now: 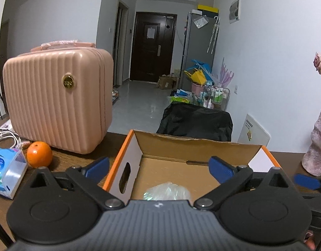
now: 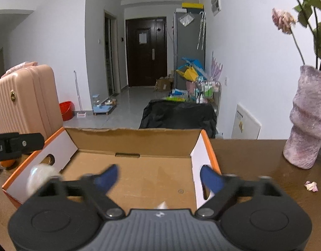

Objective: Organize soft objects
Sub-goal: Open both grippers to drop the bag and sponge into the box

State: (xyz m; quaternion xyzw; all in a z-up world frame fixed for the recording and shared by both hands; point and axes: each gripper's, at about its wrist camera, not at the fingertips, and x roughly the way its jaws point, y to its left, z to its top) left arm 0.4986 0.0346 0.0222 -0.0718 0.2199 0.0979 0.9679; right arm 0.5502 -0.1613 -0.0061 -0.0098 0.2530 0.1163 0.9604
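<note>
An open cardboard box (image 1: pixel 193 142) with orange and white sides stands on the brown table; it also shows in the right wrist view (image 2: pixel 135 140). A pale soft bundle in clear plastic (image 1: pixel 167 191) lies on the box floor just under my left gripper (image 1: pixel 159 168), which is open and empty above the box's near edge. My right gripper (image 2: pixel 159 177) is open and empty over the box's right half. A pale rounded soft object (image 2: pixel 41 175) shows blurred at the box's left wall.
A pink ribbed case (image 1: pixel 58 98) stands left of the box, with an orange (image 1: pixel 39 154) and a blue tissue pack (image 1: pixel 5 169) before it. A pink vase (image 2: pixel 306 117) stands at right, a petal (image 2: pixel 311 185) near it. The left gripper's body (image 2: pixel 14 145) shows at left.
</note>
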